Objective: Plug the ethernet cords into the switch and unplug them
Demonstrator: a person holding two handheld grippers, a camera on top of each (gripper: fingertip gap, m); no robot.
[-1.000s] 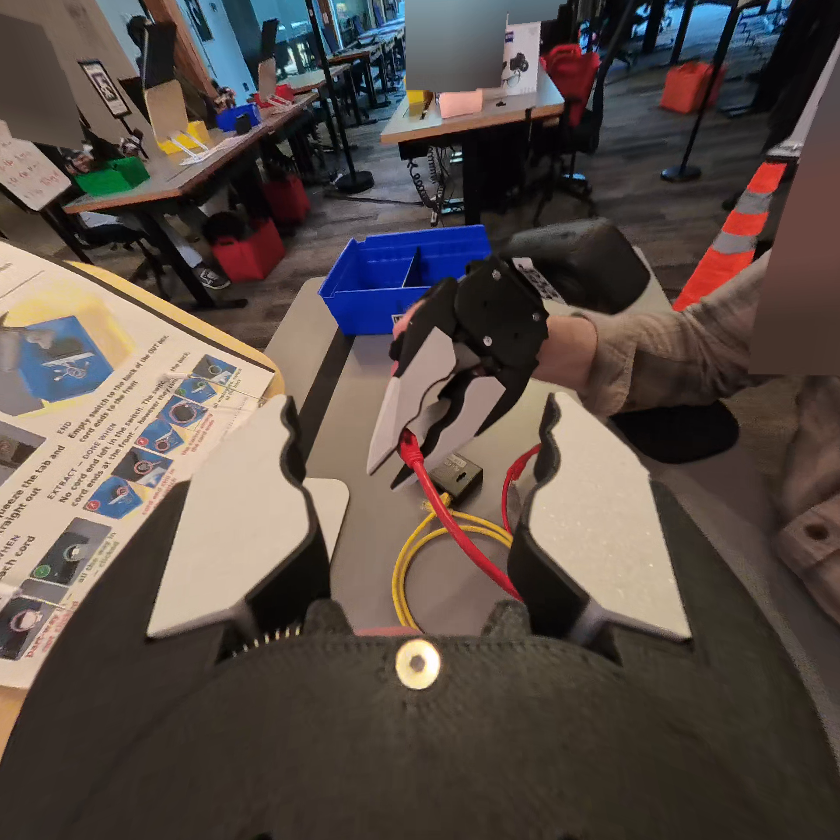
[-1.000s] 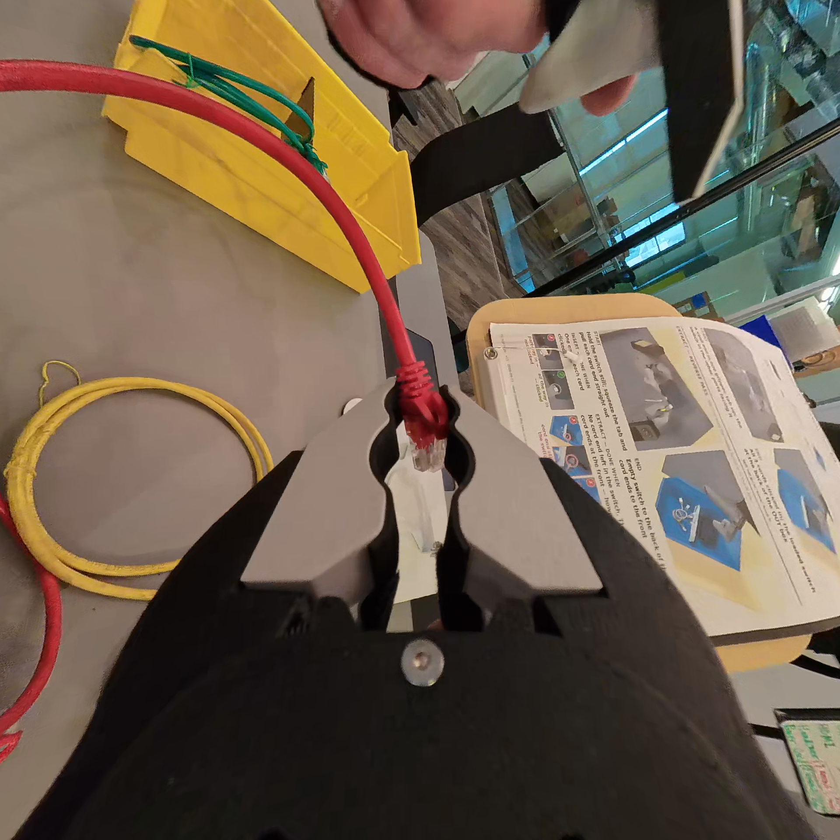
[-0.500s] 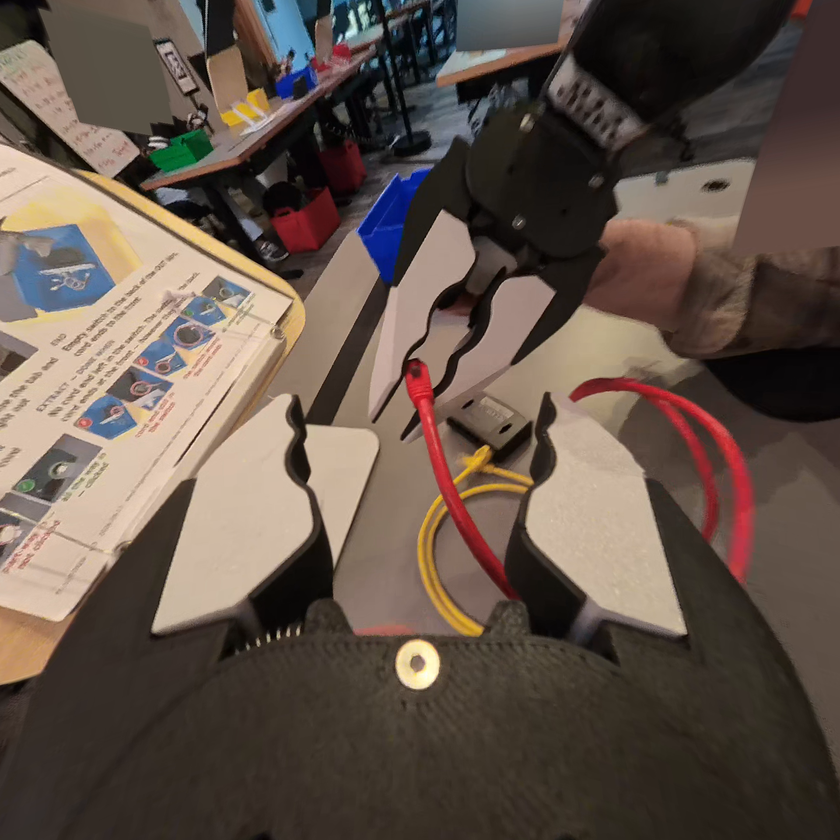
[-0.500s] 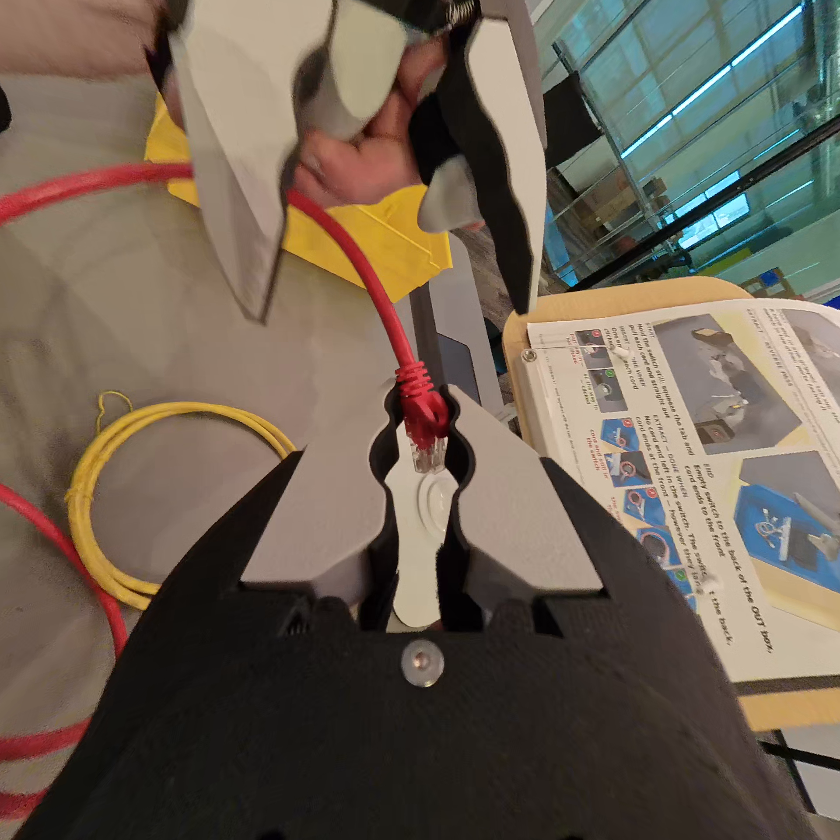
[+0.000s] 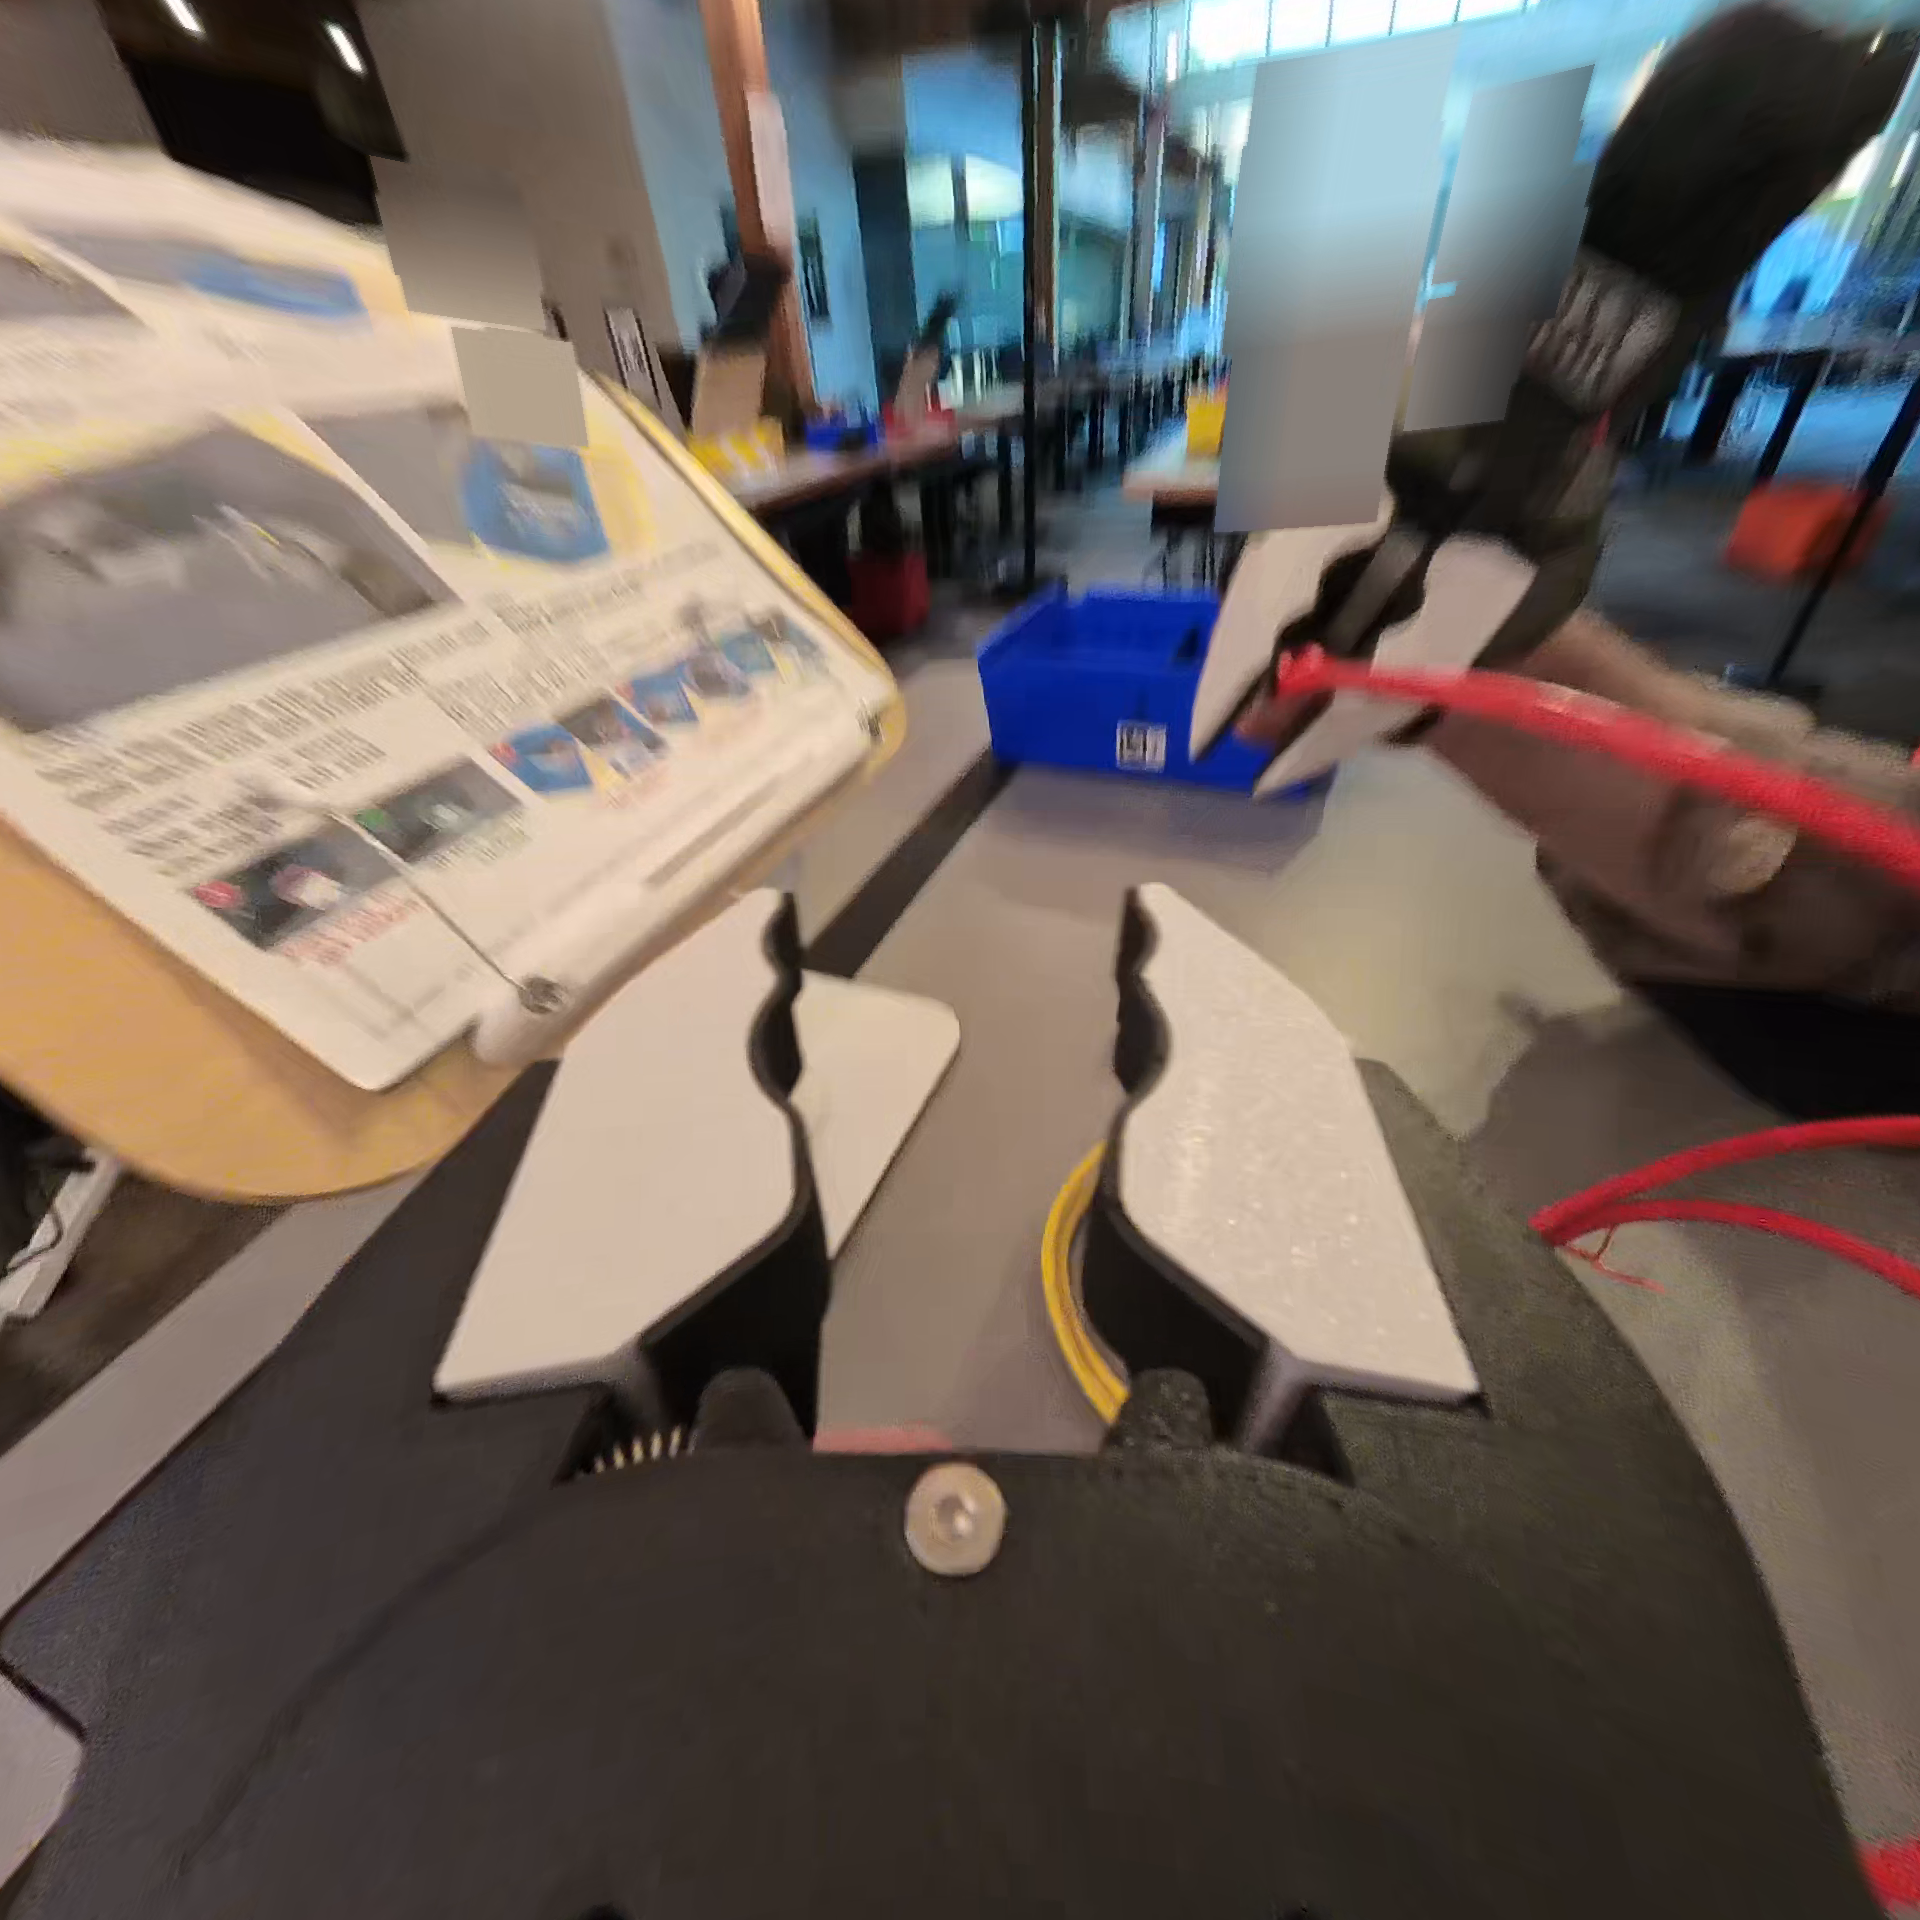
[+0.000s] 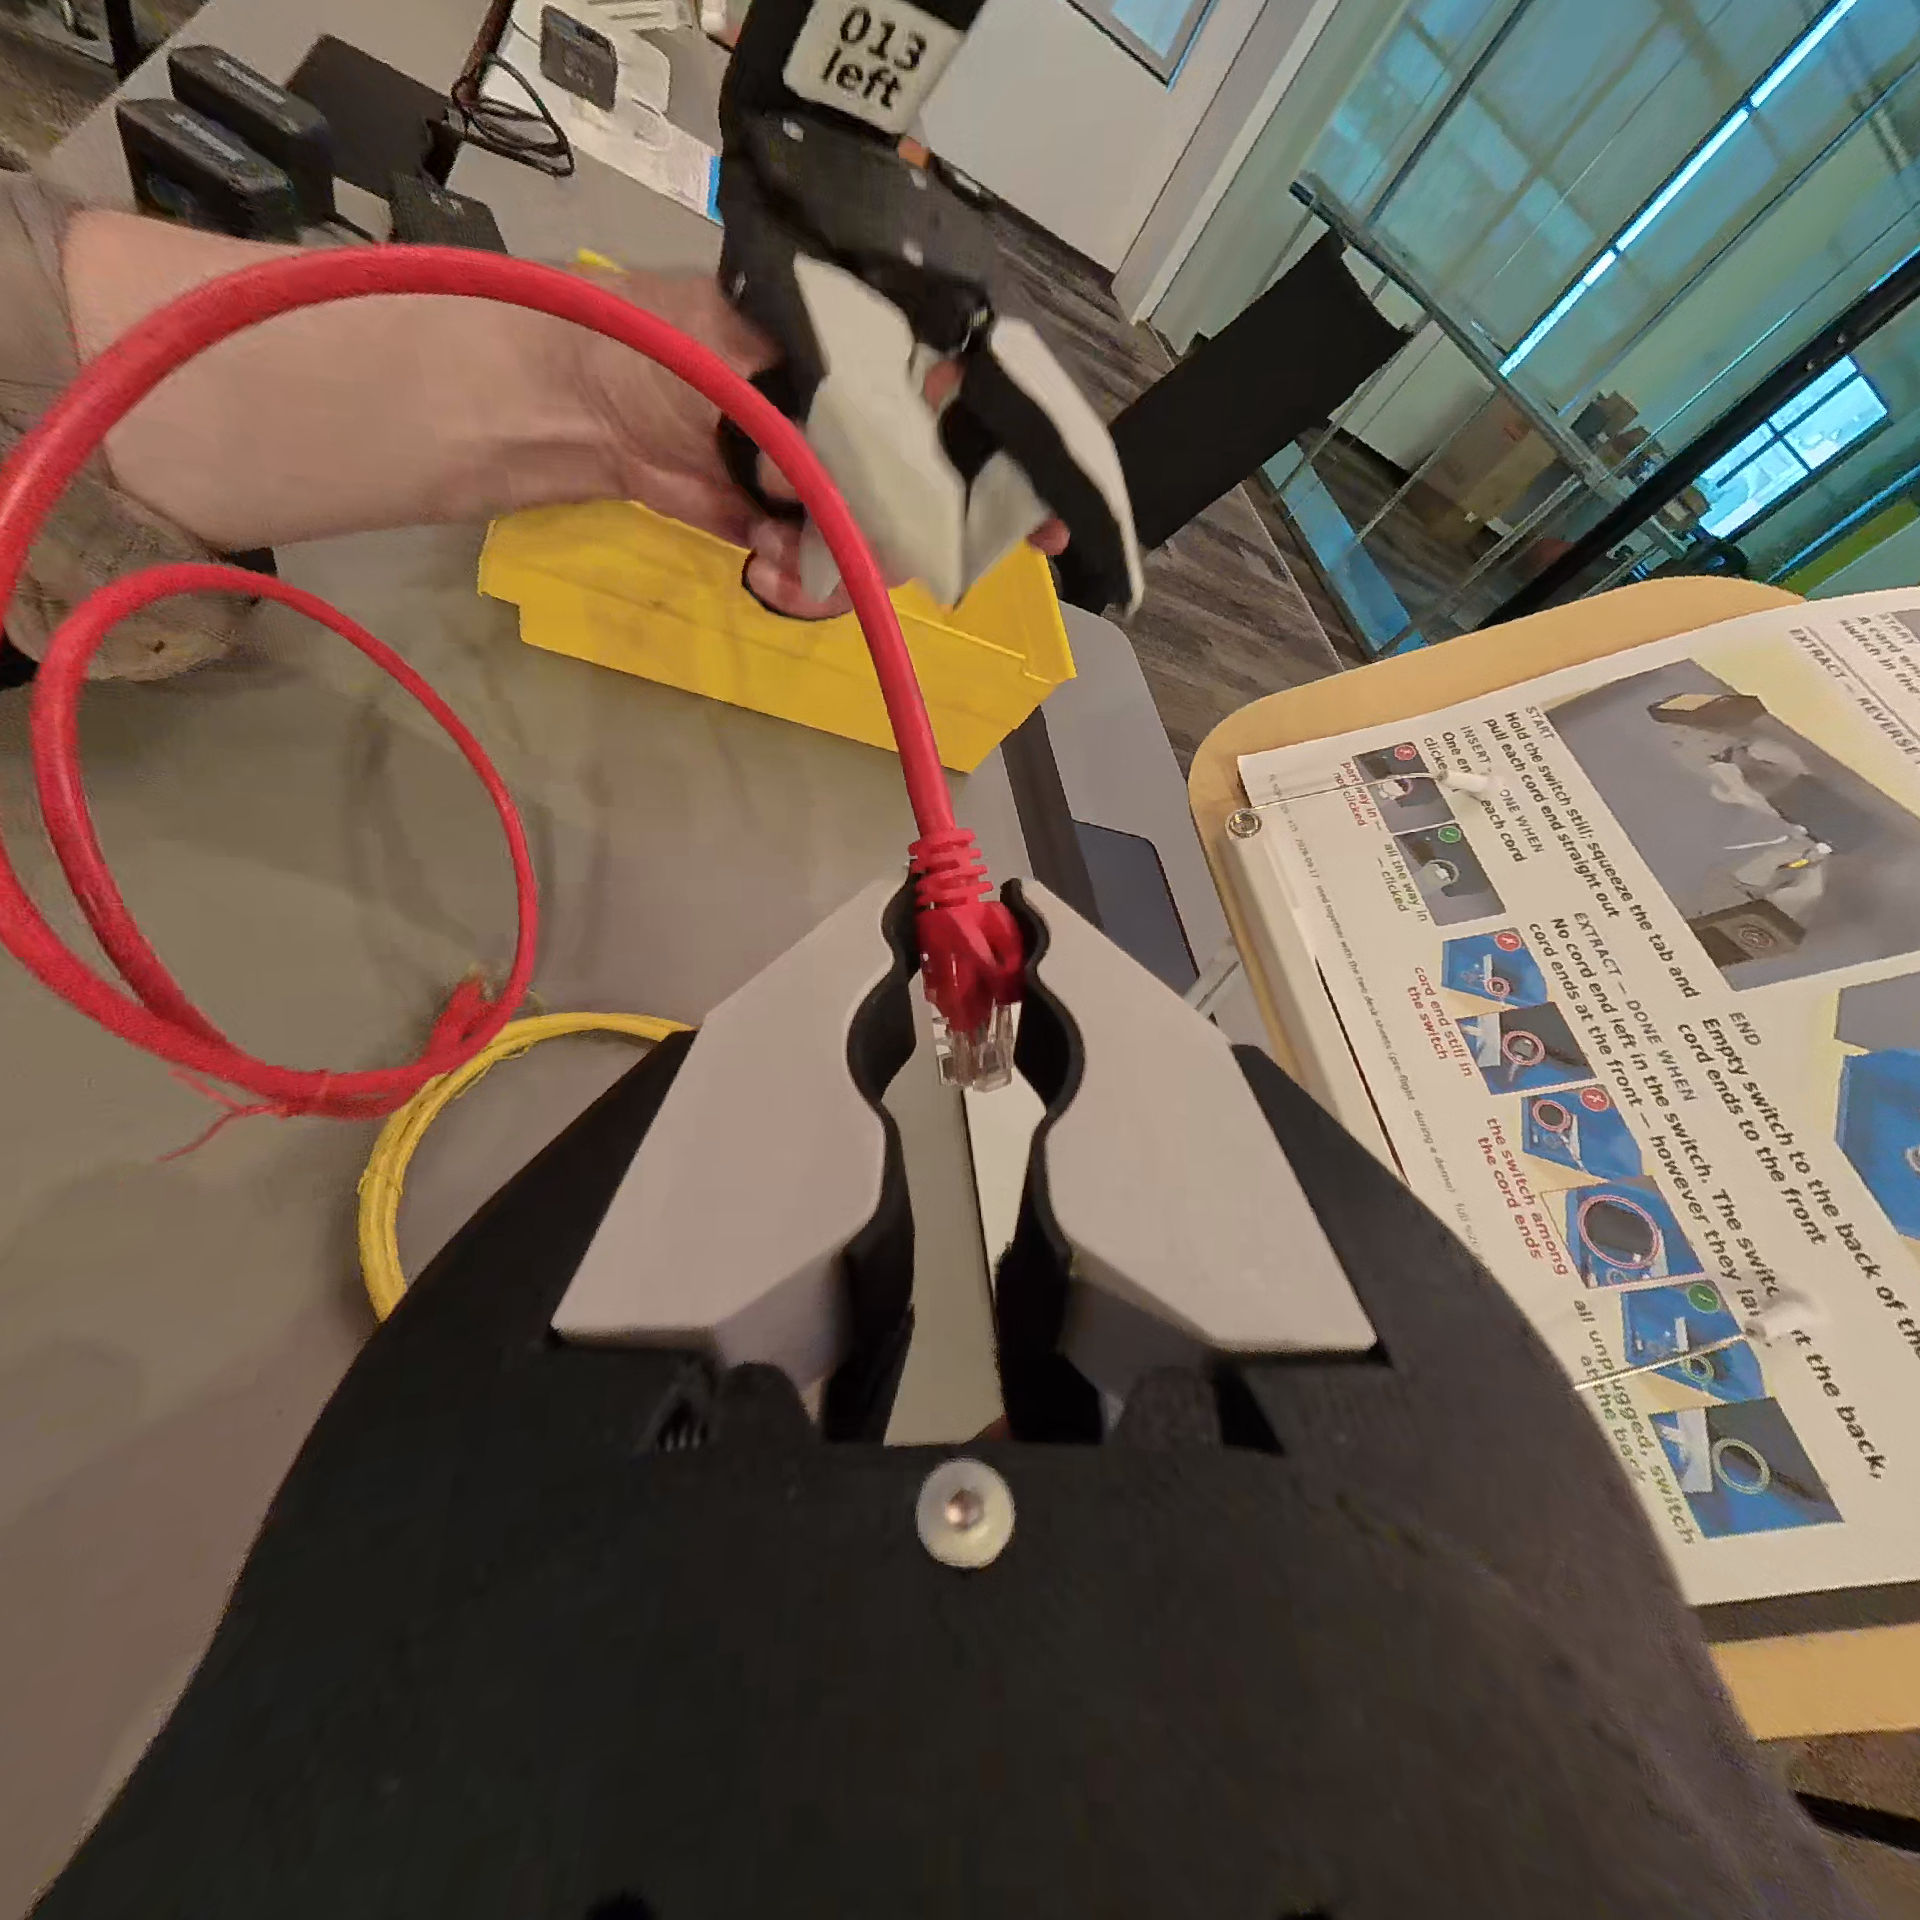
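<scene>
Right now my right gripper (image 6: 961, 914) is pinching the red ethernet cord (image 6: 894, 665) at its plug, lifted above the grey table (image 6: 644, 831); my left gripper (image 5: 951, 935) is hanging spread, gripping nothing.

Two close wrist views facing each other, sharing red cord (image 6: 883, 665)

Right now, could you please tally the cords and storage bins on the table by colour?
Red cord: 1, its plug clamped in the right gripper
Yellow cord: 1, coiled on the table
Yellow bin: 1
Blue bin: 1
Total: 4 (2 cords, 2 bins)
The switch shows in neither view.
</scene>
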